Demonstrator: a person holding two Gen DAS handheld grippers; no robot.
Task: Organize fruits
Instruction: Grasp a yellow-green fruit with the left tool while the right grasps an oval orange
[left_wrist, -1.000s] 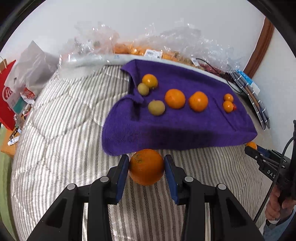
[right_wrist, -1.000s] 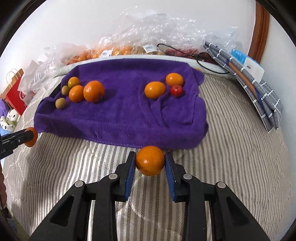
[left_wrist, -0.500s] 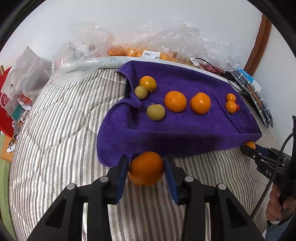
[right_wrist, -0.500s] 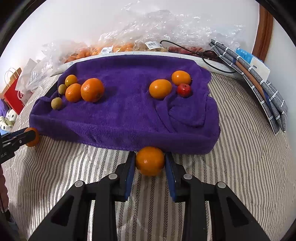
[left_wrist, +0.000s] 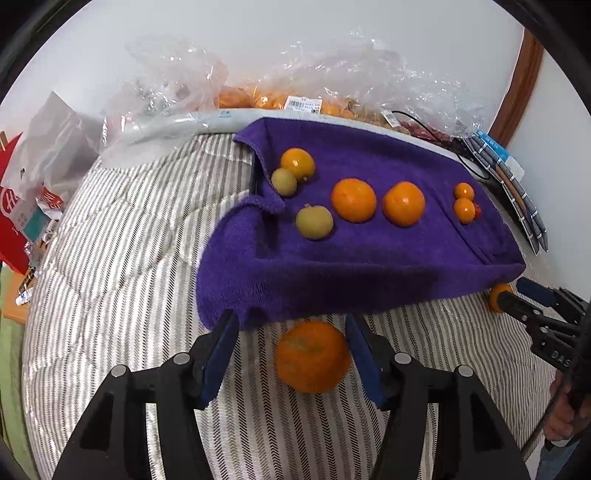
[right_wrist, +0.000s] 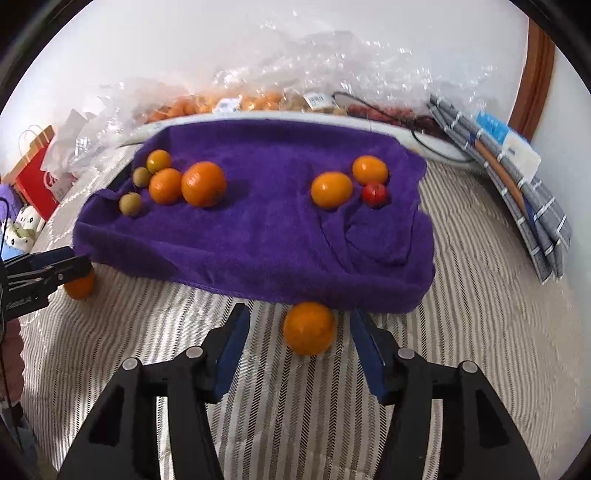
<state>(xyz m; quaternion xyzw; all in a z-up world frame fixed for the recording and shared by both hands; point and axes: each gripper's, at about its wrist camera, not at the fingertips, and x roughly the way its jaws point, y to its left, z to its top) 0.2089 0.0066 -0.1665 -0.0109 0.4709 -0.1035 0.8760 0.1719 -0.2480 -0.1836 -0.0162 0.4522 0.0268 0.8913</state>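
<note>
A purple towel (left_wrist: 369, 258) lies on the striped bed and carries several oranges and small green fruits (left_wrist: 314, 222); it also shows in the right wrist view (right_wrist: 277, 243). My left gripper (left_wrist: 291, 343) is open, with a large orange (left_wrist: 313, 356) lying free on the bedcover between its jaws, just in front of the towel's edge. My right gripper (right_wrist: 299, 339) is open too, with a smaller orange (right_wrist: 309, 328) resting on the bedcover between its jaws at the towel's front edge. A small red fruit (right_wrist: 374, 194) sits on the towel's right part.
Clear plastic bags of fruit (left_wrist: 280, 99) line the wall behind the towel. A folded grey cloth (right_wrist: 517, 192) lies at the right. A red paper bag (left_wrist: 18, 214) and white bags stand at the left. The striped bedcover (left_wrist: 110, 258) spreads in front.
Both grippers have opened and let go of their oranges, which now rest on the bedcover at the towel's front edge. Both grippers moved closer to the towel.
</note>
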